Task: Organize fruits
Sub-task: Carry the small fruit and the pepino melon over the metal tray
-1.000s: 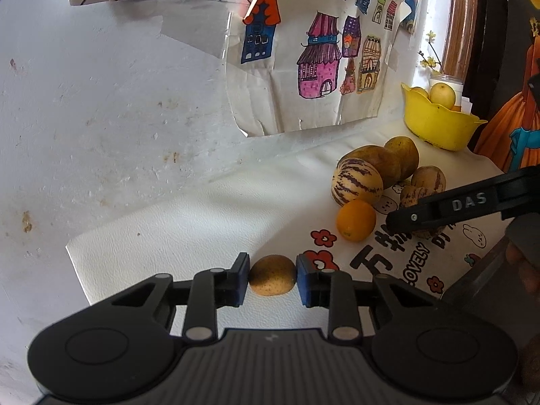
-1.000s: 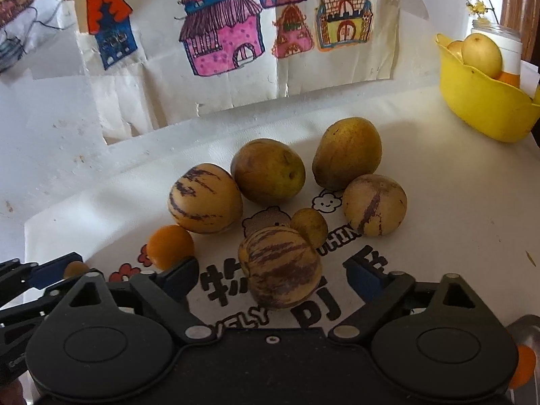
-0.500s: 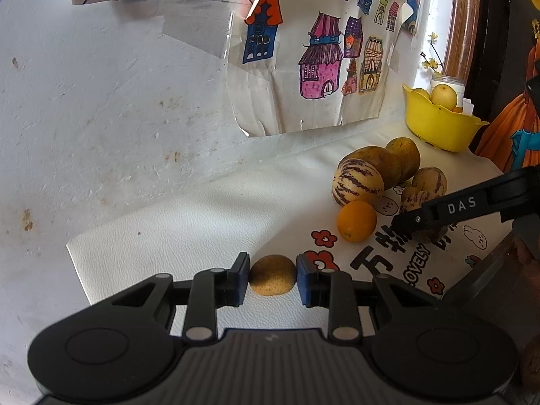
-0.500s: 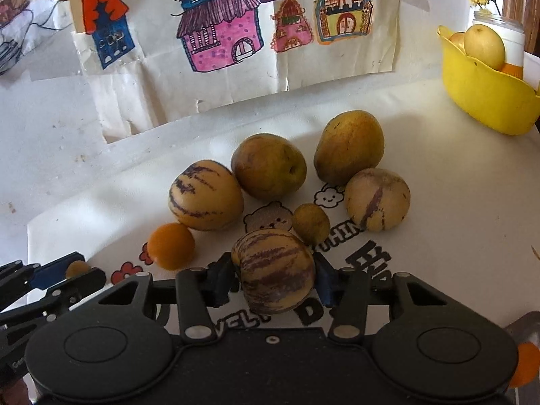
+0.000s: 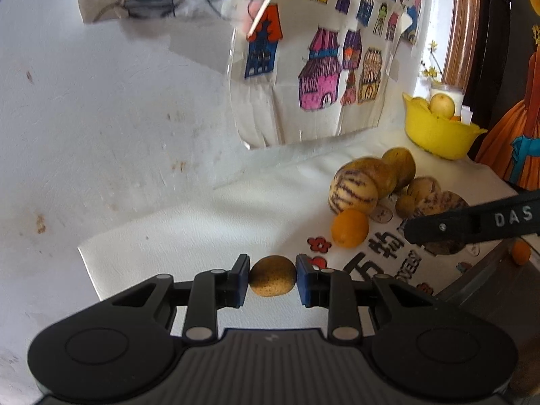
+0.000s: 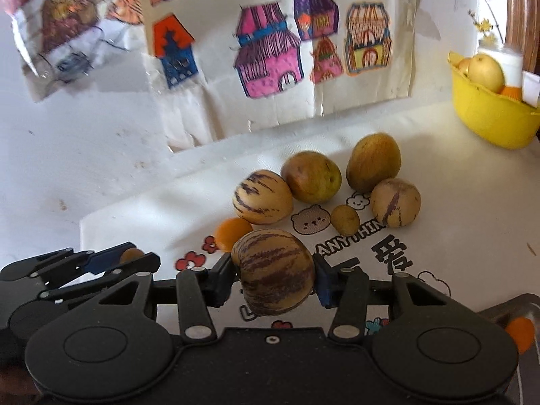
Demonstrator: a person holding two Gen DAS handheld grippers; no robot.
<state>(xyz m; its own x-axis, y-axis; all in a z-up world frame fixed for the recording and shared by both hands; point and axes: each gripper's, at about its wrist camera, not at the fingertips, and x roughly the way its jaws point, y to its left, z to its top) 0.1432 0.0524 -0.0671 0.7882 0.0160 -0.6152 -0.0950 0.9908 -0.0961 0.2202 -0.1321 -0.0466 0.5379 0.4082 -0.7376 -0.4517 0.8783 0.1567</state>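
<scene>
The left gripper (image 5: 272,276) was clamped on a small, round, brown-speckled fruit (image 5: 272,276), its blue pads (image 5: 243,278) pressed against either side, holding it over the white padded mat (image 5: 202,229) near the mat's left end. The right gripper (image 6: 274,275) held a large, cream-coloured melon with purple stripes (image 6: 273,271) squeezed between its pads, above the printed cartoon part of the mat. Its jaws had just been closing, with that melon between them. Behind it on the mat lay the other fruit, close together: a second striped melon (image 6: 262,197), two plain yellow-brown round fruits (image 6: 311,176) (image 6: 374,162) touching or nearly so, a third, fainter-striped melon (image 6: 395,202), a small brownish fruit (image 6: 345,218) between them, and a small orange (image 6: 233,232) just beside the held melon. At the far right end stood a yellow plastic bowl (image 6: 486,114) with a pale yellow round fruit (image 6: 485,71) in it. Coloured drawings of houses (image 6: 270,50) hung on the wall behind.
</scene>
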